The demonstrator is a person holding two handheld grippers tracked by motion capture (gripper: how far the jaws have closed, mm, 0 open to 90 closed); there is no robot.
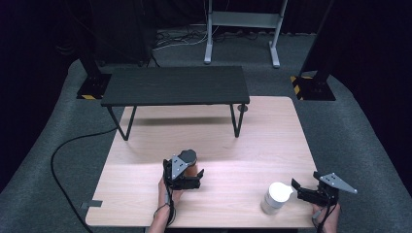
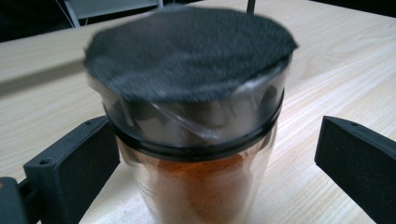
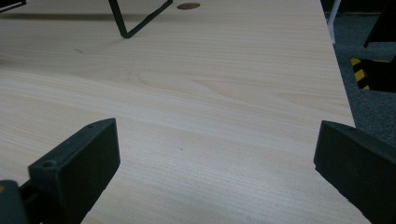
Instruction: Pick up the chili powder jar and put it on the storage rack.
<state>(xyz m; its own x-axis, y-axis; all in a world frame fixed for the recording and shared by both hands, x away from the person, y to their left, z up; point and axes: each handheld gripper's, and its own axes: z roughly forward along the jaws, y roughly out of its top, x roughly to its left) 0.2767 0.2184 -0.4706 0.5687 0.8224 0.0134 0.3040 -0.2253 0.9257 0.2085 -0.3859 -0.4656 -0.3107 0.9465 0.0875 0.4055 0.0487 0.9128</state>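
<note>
My left gripper point(image 1: 192, 175) sits near the middle of the table point(image 1: 272, 131), a little toward its near edge, with its jaws spread wide around the spice jar point(image 1: 188, 162). In the left gripper view the jar point(image 2: 196, 140) stands upright between my two jaws, its dark lid on top and orange-brown powder showing through the clear body. The left-hand jaw lies right against the jar's side, or very nearly so; I cannot tell whether it touches. The right-hand jaw stands well clear of it, with bare wood between. So the jar is inside the opening but not clamped.

My right gripper point(image 1: 303, 190) is near the table's near right corner, jaws also spread apart and holding nothing; its own view looks along bare wood point(image 3: 210, 107) toward the far edge. Just beside it, on its left, stands a white container point(image 1: 276, 197), close to the jaw tips and near the near edge. A black shelf point(image 1: 175, 85) stands along the far edge.
</note>
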